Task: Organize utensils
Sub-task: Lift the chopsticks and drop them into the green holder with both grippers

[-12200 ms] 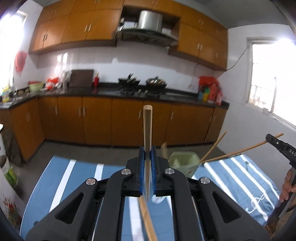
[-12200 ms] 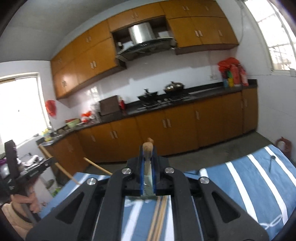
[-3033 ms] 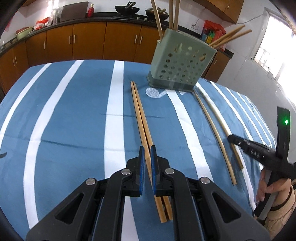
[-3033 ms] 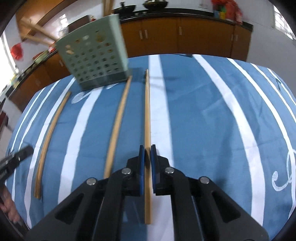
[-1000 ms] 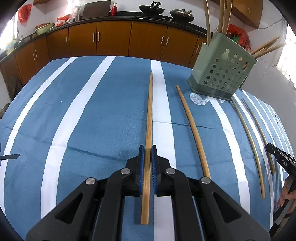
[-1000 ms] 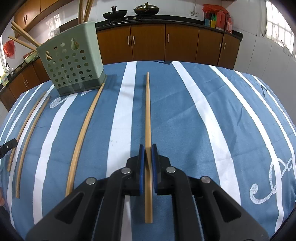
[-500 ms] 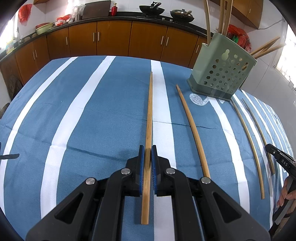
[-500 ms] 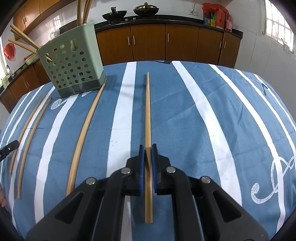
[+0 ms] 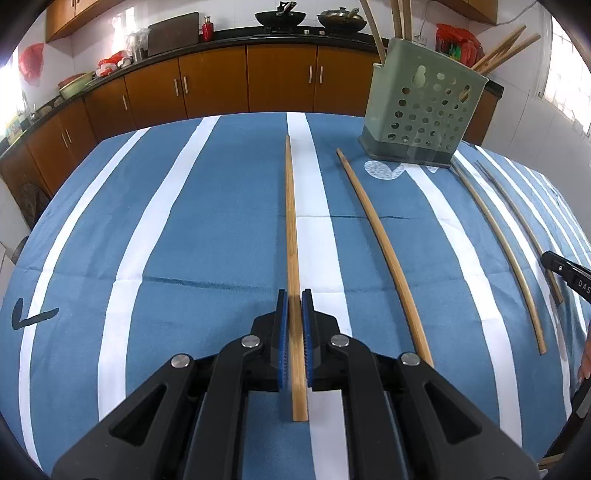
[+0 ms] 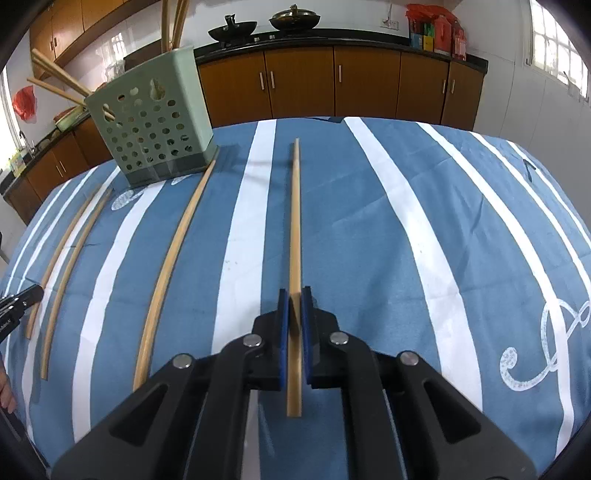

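Little is changed from a second ago: each tool, left (image 9: 292, 314) and right (image 10: 294, 314), is kept clamped on a chopstick (image 9: 291, 236) (image 10: 294, 229) on the table (image 9: 207, 229), so lifting toward the holder (image 9: 421, 122) seems due.

A blue cloth (image 9: 221, 206) with white stripes covers the worktop, with a white curl printed at its right edge in the right wrist view. Behind it runs a row of orange-brown cabinets (image 10: 303, 81) under a dark counter (image 9: 229, 35), on which stand two woks (image 9: 280, 16), a red bottle (image 9: 207, 28) and a board (image 9: 173, 27). A red bag (image 9: 28, 62) hangs on the white wall at the left.
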The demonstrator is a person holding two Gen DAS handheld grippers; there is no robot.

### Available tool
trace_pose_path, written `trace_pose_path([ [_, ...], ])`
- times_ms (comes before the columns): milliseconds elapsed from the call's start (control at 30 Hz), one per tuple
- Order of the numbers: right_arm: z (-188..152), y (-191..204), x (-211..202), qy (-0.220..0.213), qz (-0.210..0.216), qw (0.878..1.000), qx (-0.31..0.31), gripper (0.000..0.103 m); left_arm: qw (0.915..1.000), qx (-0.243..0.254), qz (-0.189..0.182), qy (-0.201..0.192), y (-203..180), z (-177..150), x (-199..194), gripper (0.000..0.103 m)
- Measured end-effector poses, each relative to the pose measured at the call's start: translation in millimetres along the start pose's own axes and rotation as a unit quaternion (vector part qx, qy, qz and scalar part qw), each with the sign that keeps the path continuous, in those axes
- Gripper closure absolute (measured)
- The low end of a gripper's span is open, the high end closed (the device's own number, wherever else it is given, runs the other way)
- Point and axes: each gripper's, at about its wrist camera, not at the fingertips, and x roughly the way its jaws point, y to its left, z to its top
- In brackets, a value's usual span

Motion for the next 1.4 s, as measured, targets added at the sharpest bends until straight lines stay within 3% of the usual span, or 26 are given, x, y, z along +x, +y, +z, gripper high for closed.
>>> trace_pose_path([
  [133,3,-3,-16,-0.027,0.008,1.000,0.001,0.095,0.9999,-0.007,-0.004,-0.010,3,8,-10,0.095],
  [300,17,-11,-46,-0.080,0.014,0.997,0.015,0.096,0.9975,-0.022,-0.014,-0.066,9,31,-42,0.095],
  [533,43,-15,-90,-0.164,0.022,0.986,0.030,0.096,0.9876,-0.063,-0.029,-0.141,21,62,-85,0.095],
  [867,69,-8,-124,-0.214,0.036,0.976,0.025,0.096,0.9827,-0.053,-0.032,-0.175,21,90,-106,0.096],
  [1200,111,15,-190,-0.280,0.121,0.952,-0.002,0.096,0.9734,-0.009,-0.059,-0.221,2,122,-146,0.096],
  [1400,138,45,-225,-0.345,0.151,0.926,-0.024,0.096,0.9601,-0.002,-0.086,-0.266,-23,151,-170,0.096],
])
